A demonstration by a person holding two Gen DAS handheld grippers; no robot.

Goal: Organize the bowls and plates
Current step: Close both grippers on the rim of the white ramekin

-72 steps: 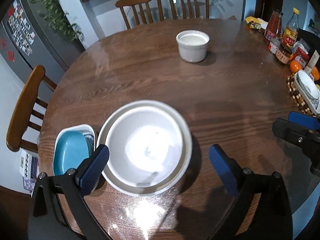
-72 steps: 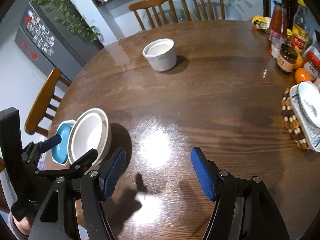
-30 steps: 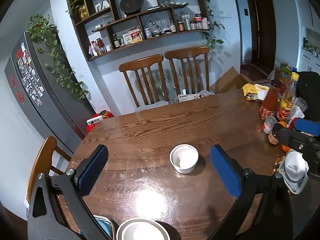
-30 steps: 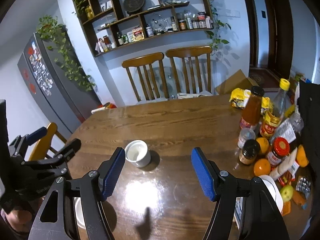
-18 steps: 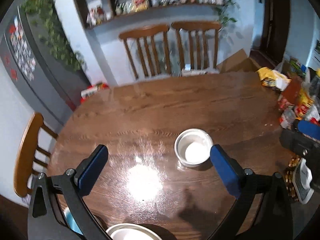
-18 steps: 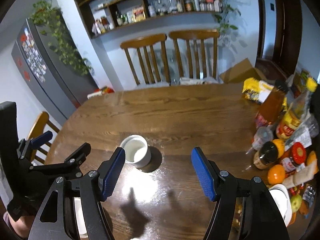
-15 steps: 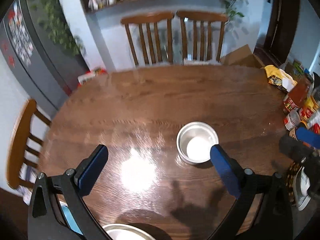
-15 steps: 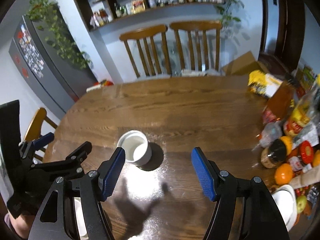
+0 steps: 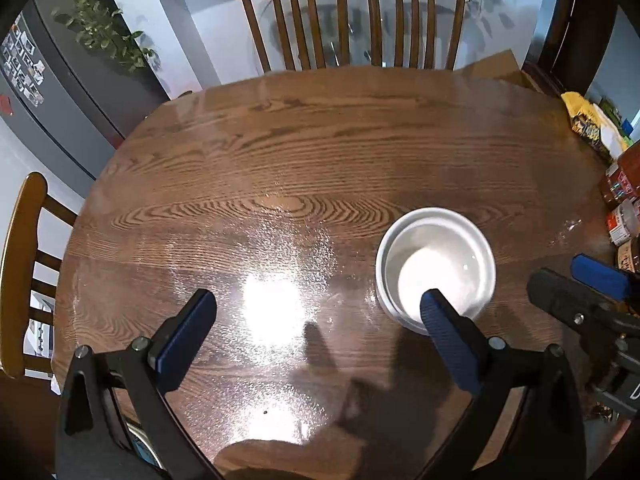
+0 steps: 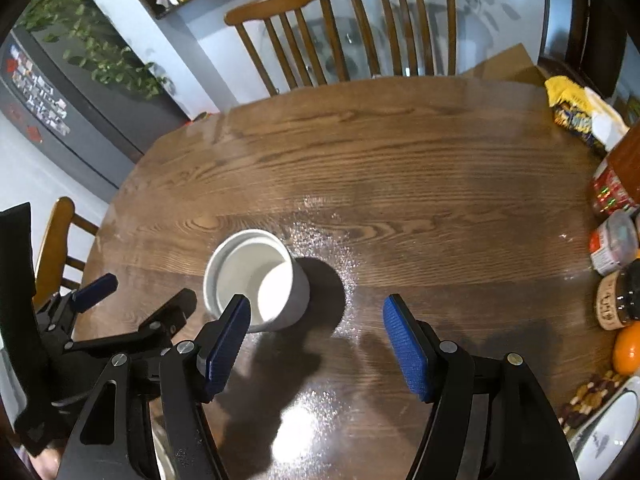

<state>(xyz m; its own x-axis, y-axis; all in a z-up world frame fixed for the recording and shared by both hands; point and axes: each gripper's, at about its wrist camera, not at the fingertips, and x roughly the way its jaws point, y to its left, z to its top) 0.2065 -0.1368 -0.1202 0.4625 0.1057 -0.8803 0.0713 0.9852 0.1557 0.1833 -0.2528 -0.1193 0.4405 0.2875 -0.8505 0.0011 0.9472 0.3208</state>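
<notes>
Both grippers, left (image 9: 316, 312) and right (image 10: 316, 318), hover with fingers spread near the deep white ceramic bowl (image 10: 256, 280) on the round wooden tabletop (image 10: 400, 168); next, straddle its wall and pinch

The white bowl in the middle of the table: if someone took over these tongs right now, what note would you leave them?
Left tongs: open, holding nothing, right finger in front of the white bowl.
Right tongs: open, holding nothing, left finger in front of the same bowl.
Bowl: upright on the wooden table, looks empty, not gripped.
Done: cannot tell from these views.
Left: grip the bowl and move it to the other dishes, probably.
</notes>
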